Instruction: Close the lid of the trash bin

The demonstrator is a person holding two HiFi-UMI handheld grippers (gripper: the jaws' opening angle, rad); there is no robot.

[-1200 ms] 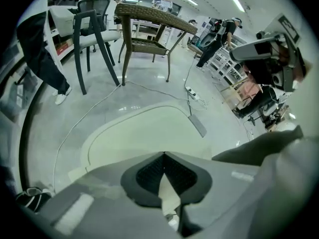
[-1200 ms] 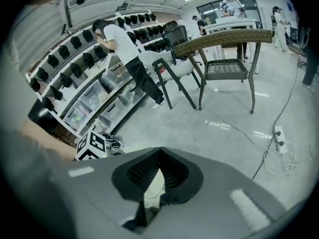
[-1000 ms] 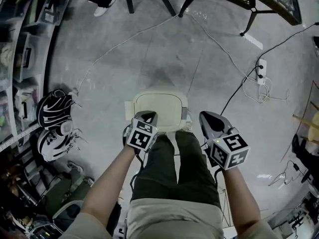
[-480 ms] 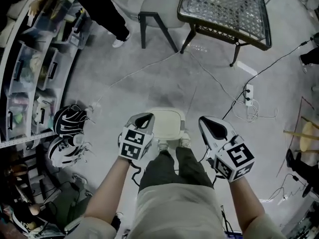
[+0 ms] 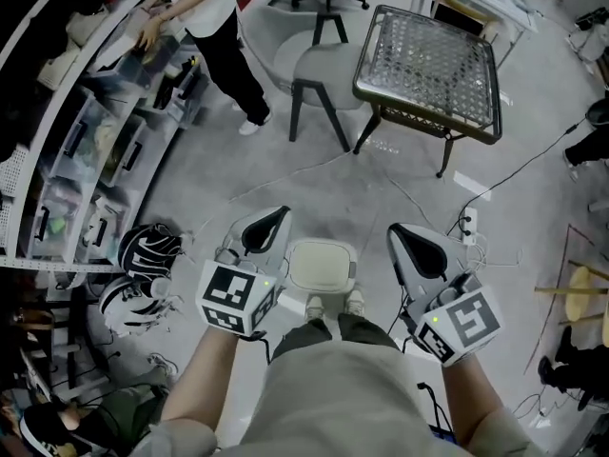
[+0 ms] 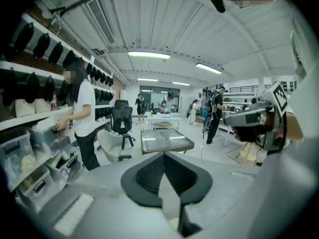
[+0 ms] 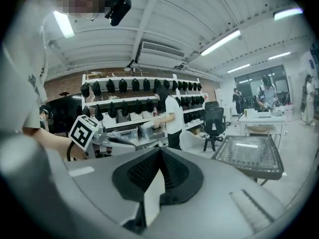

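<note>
The small white trash bin [image 5: 322, 265] stands on the floor just ahead of my feet, its lid lying flat and closed. It shows only in the head view. My left gripper [image 5: 276, 215] hovers to the left of the bin and my right gripper [image 5: 400, 231] to its right, both lifted well above it and touching nothing. Seen from its own camera, the left gripper [image 6: 164, 156] has its jaws together with nothing between them. The right gripper [image 7: 159, 151] is likewise shut and holds nothing. Both point level into the room.
A glass-topped metal table [image 5: 433, 60] and a grey chair [image 5: 319, 69] stand farther ahead. A person [image 5: 205, 17] works at the shelving [image 5: 86, 160] on the left. Black-and-white bags [image 5: 147, 250] lie left of the bin; cables and a power strip [image 5: 468, 225] lie to its right.
The head view has pulled up and back, so the bin looks smaller. Both grippers have risen away from the bin and spread slightly apart.
</note>
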